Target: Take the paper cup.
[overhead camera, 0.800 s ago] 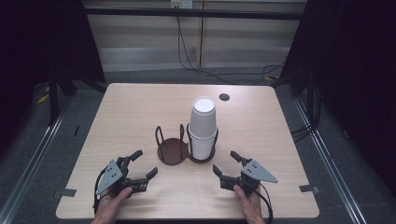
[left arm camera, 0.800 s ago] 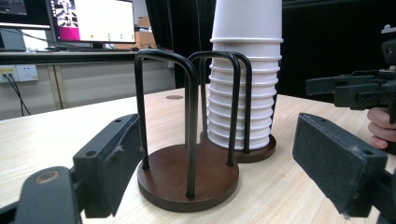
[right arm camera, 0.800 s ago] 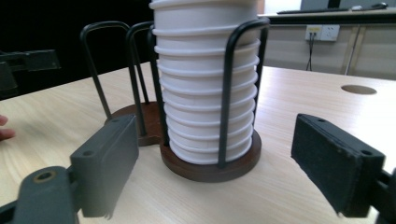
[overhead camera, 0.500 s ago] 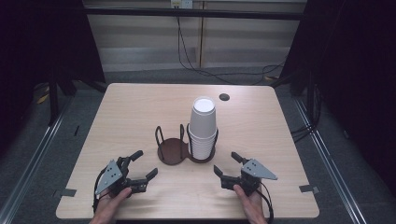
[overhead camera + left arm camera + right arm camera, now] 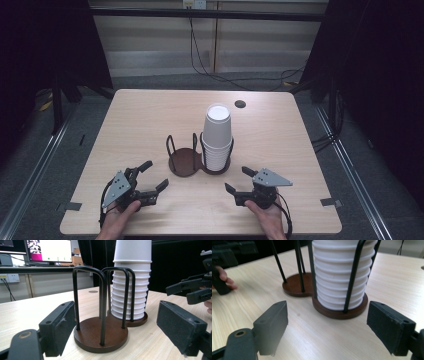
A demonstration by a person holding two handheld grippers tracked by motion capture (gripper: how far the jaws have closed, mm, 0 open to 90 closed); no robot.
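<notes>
Both tongs, left (image 5: 150, 181) and right (image 5: 239, 182), are staying put, gaping empty on the desk (image 5: 140, 120); the paper cup stack (image 5: 217, 137) in its two-ring holder (image 5: 186, 161) is standing untouched just ahead between them.

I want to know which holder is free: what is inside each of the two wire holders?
The right holder holds a stack of white paper cups, upside down, rising above its wire loops. The left holder shows a bare brown base. Anything inside the stack is covered.
</notes>
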